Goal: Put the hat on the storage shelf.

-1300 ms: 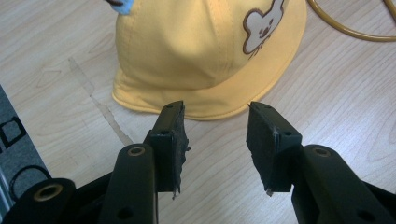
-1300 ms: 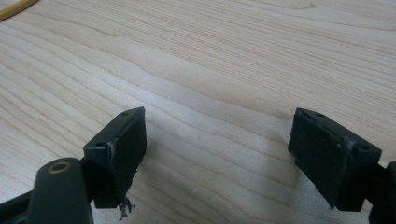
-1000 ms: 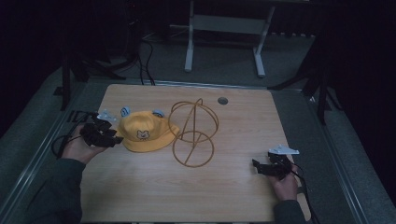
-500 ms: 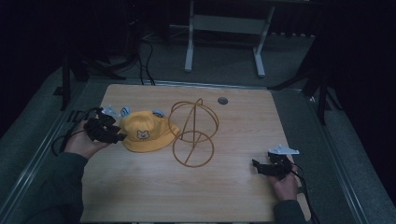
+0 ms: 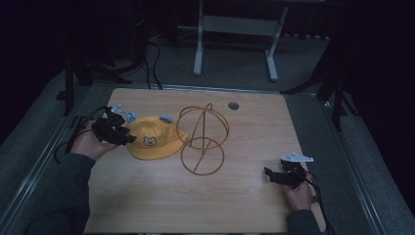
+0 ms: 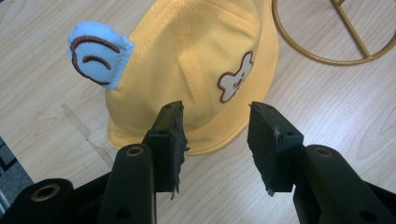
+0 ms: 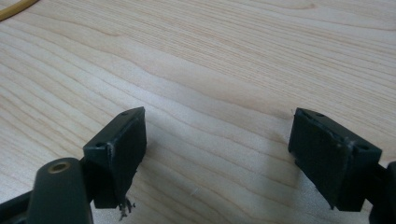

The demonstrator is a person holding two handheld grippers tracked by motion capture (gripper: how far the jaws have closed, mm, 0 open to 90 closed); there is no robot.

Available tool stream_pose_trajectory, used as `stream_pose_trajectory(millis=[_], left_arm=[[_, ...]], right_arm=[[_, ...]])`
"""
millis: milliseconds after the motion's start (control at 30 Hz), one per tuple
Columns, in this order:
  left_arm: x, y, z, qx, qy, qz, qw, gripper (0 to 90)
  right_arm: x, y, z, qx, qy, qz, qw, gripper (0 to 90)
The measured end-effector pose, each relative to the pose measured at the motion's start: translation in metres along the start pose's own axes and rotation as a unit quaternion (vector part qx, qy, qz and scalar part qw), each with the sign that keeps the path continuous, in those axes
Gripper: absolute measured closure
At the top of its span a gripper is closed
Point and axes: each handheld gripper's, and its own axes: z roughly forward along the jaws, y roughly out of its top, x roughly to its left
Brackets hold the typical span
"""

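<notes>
High view places the yellow hat (image 5: pixel 152 139) on the left half of the wooden table (image 5: pixel 244 205), with the left gripper (image 5: pixel 128 139) at its left edge and the right gripper (image 5: pixel 268 174) well apart, resting near the table's right near corner. The left hand (image 5: pixel 87 143) is clearly the nearer one, so the hat looks like its job.

Left gripper view shows the relation that matters: the hat (image 6: pixel 196 70) lies straight ahead of the spread jaws, its brim edge running crosswise between them, just beyond the tips and not yet pinched. A short push forward would likely bring the brim into the gap. A blue ear patch (image 6: pixel 95 58) stands up on the hat's left side, and a bear emblem (image 6: pixel 235 77) faces the camera.

Just right of the hat stands a gold wire hat stand (image 5: pixel 201 138), its ring base touching the table and close to the brim. Right gripper view shows its own jaws wide apart over bare wood grain.

Beyond the table the room is dark, with a grey floor, cables and a metal frame (image 5: pixel 235 36) at the far side.
</notes>
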Motion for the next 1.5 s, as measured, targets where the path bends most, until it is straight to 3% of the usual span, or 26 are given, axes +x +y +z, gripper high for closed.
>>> stream_pose_trajectory(millis=[600,900,1133,1300,1500], left_arm=[[0.01,0.007,0.001,-0.003,-0.01,-0.008,0.9999,54.7],[0.011,0.024,-0.002,0.006,-0.008,0.008,0.9999,54.0],[0.01,0.046,-0.007,0.007,0.001,0.021,0.9998,53.5],[0.012,0.053,-0.004,0.01,0.001,0.022,0.9997,51.6],[0.014,0.065,0.004,0.006,0.013,0.015,0.9998,43.0]], right_arm=[[0.0,0.0,0.0,0.0,0.0,0.0,1.0,19.2],[0.0,0.0,0.0,0.0,0.0,0.0,1.0,19.2],[0.0,0.0,0.0,0.0,0.0,0.0,1.0,19.2],[0.0,0.0,0.0,0.0,0.0,-0.001,1.0,19.2],[0.0,0.0,0.0,0.0,0.0,0.0,1.0,19.2]])
